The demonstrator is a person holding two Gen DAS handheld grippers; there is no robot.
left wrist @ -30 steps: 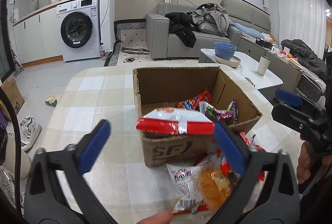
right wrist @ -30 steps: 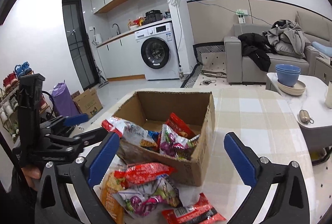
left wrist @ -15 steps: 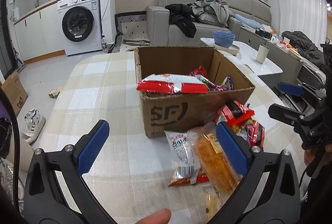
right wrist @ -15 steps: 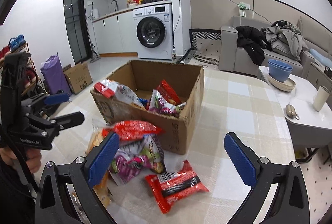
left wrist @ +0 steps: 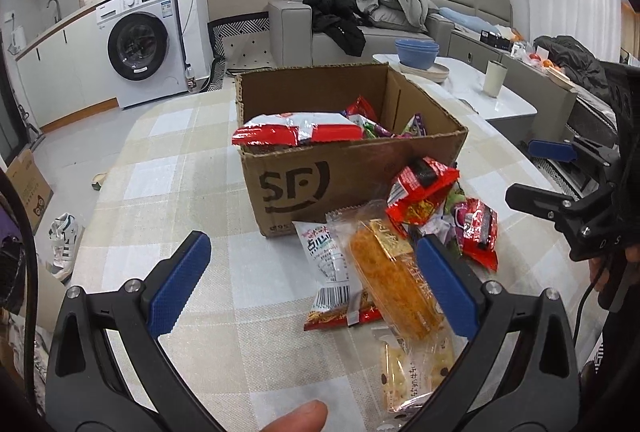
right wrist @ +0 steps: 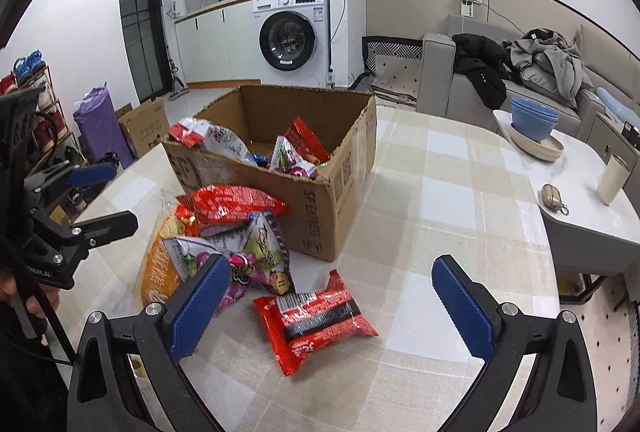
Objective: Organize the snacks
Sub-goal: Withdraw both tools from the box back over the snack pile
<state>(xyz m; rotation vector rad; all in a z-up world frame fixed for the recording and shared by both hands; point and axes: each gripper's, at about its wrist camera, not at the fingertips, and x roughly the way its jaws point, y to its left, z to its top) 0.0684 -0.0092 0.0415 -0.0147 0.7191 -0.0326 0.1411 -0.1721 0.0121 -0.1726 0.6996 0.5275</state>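
A cardboard box (left wrist: 340, 175) (right wrist: 340, 199) marked SF stands on the checked table and holds several snack bags; a red-and-white bag (left wrist: 296, 129) (right wrist: 208, 135) leans over its rim. In front of the box lies a heap of snacks: an orange cake pack (left wrist: 390, 280), a white bag (left wrist: 326, 252), a red bag (left wrist: 424, 187) and a biscuit pack (left wrist: 416, 376). A red packet (right wrist: 316, 320) lies alone nearer my right gripper. My left gripper (left wrist: 312, 284) is open and empty, above the table near the heap. My right gripper (right wrist: 328, 308) is open and empty, over the red packet.
A white side table (right wrist: 580, 183) with blue bowls (right wrist: 534, 117) and a cup (right wrist: 612, 177) stands to the right. A sofa (left wrist: 360, 19) with clothes, a washing machine (right wrist: 292, 39), floor boxes (right wrist: 146, 125) and shoes (left wrist: 64, 244) surround the table. A fingertip (left wrist: 296, 416) shows at the bottom edge.
Both grippers have pulled back and up from the box, so the box looks farther off and more of the snack heap on the table shows. Both stay open and empty.
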